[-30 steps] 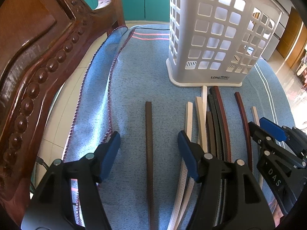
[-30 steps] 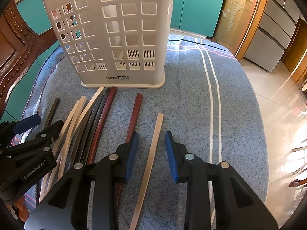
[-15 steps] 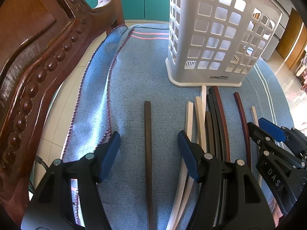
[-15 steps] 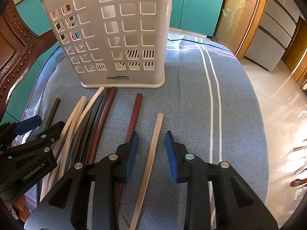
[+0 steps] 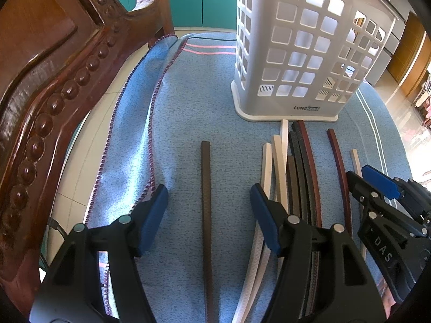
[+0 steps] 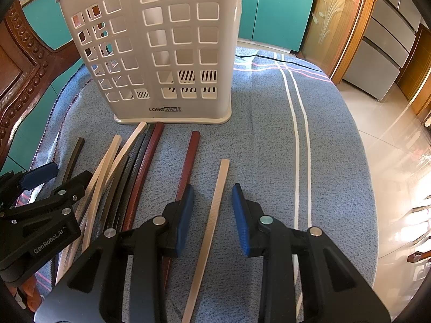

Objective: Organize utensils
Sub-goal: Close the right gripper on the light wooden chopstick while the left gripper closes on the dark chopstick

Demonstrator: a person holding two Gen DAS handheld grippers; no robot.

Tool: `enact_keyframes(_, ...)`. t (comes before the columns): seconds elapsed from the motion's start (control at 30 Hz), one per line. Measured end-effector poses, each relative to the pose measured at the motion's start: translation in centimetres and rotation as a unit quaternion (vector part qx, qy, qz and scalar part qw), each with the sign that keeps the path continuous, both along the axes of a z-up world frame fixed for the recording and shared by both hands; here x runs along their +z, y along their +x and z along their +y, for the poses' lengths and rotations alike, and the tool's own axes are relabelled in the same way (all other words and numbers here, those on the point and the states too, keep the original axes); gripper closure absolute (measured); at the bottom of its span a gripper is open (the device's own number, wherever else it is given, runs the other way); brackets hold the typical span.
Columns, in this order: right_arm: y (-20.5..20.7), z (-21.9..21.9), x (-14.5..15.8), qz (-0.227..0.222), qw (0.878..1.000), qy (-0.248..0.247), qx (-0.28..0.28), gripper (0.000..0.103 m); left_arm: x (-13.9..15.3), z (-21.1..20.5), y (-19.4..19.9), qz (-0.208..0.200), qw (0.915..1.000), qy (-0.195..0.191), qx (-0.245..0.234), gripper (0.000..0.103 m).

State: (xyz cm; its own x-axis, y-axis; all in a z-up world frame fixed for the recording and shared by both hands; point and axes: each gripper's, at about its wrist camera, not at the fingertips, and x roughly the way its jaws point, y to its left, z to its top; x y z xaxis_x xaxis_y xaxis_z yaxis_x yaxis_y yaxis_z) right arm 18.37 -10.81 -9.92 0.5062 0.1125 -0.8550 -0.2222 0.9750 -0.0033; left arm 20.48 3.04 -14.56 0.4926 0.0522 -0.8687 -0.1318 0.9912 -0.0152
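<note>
Several long flat sticks lie on the blue cloth in front of a tall white perforated holder (image 5: 301,53) (image 6: 167,53). My left gripper (image 5: 208,210) is open, straddling a lone dark brown stick (image 5: 206,202) without touching it. Beside it lies a bundle of cream and dark sticks (image 5: 291,172) (image 6: 118,169). My right gripper (image 6: 212,210) is open around a single cream stick (image 6: 212,215), pads apart from it. A reddish-brown stick (image 6: 188,161) (image 5: 340,172) lies just left of the right gripper. Each gripper shows at the edge of the other's view.
A carved wooden chair back (image 5: 48,86) rises at the left, close to the table edge. The blue cloth (image 6: 269,140) with white stripes covers a rounded table; its right edge drops to a shiny tiled floor (image 6: 398,148). Teal cabinets (image 6: 277,8) stand behind.
</note>
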Motion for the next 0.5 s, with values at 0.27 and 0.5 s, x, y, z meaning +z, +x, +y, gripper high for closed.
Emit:
enact_keyframes(0.27,0.0,-0.1,0.0,0.001,1.0,0.004,0.0,0.078,0.1,-0.3,-0.1,-0.004,1.0,0.0,-0.005,0.057)
enact_keyframes(0.5,0.4,-1.2,0.1,0.008,0.999,0.037,-0.016,0.095,0.4,0.8,-0.3,-0.016,0.9994,-0.03,0.009,0.096)
